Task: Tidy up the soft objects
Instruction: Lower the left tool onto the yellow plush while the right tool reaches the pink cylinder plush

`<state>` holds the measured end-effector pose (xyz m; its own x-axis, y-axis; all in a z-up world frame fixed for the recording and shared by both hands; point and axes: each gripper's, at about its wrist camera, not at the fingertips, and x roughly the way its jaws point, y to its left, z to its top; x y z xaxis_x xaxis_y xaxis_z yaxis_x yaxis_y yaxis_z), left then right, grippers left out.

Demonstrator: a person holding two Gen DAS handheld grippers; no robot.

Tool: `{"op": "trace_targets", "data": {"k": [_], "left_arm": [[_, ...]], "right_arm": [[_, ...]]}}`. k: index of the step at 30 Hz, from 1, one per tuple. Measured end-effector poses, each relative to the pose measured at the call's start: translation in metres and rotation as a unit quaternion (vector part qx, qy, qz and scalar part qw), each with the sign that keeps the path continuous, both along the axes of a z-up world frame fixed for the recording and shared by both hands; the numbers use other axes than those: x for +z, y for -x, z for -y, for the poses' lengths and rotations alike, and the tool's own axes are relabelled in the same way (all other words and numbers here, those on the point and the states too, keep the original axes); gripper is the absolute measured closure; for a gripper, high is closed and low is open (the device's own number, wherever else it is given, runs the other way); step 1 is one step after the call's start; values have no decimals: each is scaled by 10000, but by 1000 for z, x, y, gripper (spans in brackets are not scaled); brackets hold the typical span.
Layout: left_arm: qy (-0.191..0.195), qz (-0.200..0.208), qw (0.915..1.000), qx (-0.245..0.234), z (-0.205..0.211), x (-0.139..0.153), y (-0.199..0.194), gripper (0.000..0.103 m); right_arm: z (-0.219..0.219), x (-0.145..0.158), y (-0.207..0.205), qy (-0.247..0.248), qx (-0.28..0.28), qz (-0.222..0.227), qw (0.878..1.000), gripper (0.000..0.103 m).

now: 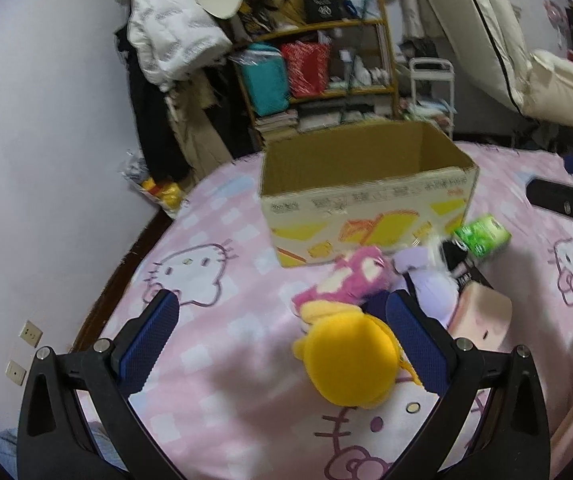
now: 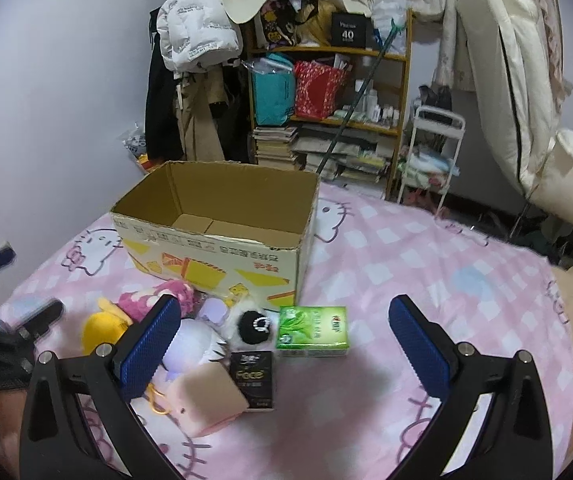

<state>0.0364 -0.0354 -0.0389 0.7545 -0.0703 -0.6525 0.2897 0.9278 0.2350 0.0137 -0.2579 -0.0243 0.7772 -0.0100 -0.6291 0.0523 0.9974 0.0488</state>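
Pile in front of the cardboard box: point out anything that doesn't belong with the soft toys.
Two rigid packs sit among the plush toys: a green carton and a black box marked "Face". Neither looks soft.

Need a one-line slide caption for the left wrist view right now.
Open left gripper over a yellow plush toy on the pink bedspread, empty cardboard box behind.

The light is soft and dim indoors; the left wrist view is motion-blurred, edges bend strongly, corners are black.
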Motion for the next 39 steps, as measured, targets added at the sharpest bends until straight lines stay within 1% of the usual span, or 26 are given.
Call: {"op": "trace_targets", "data": {"k": [2,5,7,10,16,23,27,36,39], "left_arm": [[-27,-207,9997,-87,5,-5,-4,1],[112,-620,9977,-258,11,-15,-11,1],[115,-821,9961,-317,15,-21,-14,1],[55,-984,9945,-368,20,-29,-17,1],[-5,-1441,9890,-325,25,-48,-29,1],[-18,-1965,9801,-292,27,-69,-42,1],[-27,-2169,9759,-259,26,-78,-48,1],[-7,-2583,9659,-194,26,-98,-57,1],[-59,-2708,9625,-166,25,-105,-62,1]], "right_arm": [[3,-2,-3,-261,5,-102,9996,0],[5,-7,-6,-538,48,-277,9982,0],[5,-12,-9,-612,28,-426,9972,0],[4,-19,-12,-744,47,-624,9953,0],[-7,-34,-18,-602,133,-926,9938,0],[-13,-56,-24,-548,175,-1296,9899,0],[-14,-68,-28,-635,244,-1515,9861,1],[-22,-83,-33,-616,379,-1796,9811,1],[-21,-94,-37,-769,463,-1984,9760,15]]}}
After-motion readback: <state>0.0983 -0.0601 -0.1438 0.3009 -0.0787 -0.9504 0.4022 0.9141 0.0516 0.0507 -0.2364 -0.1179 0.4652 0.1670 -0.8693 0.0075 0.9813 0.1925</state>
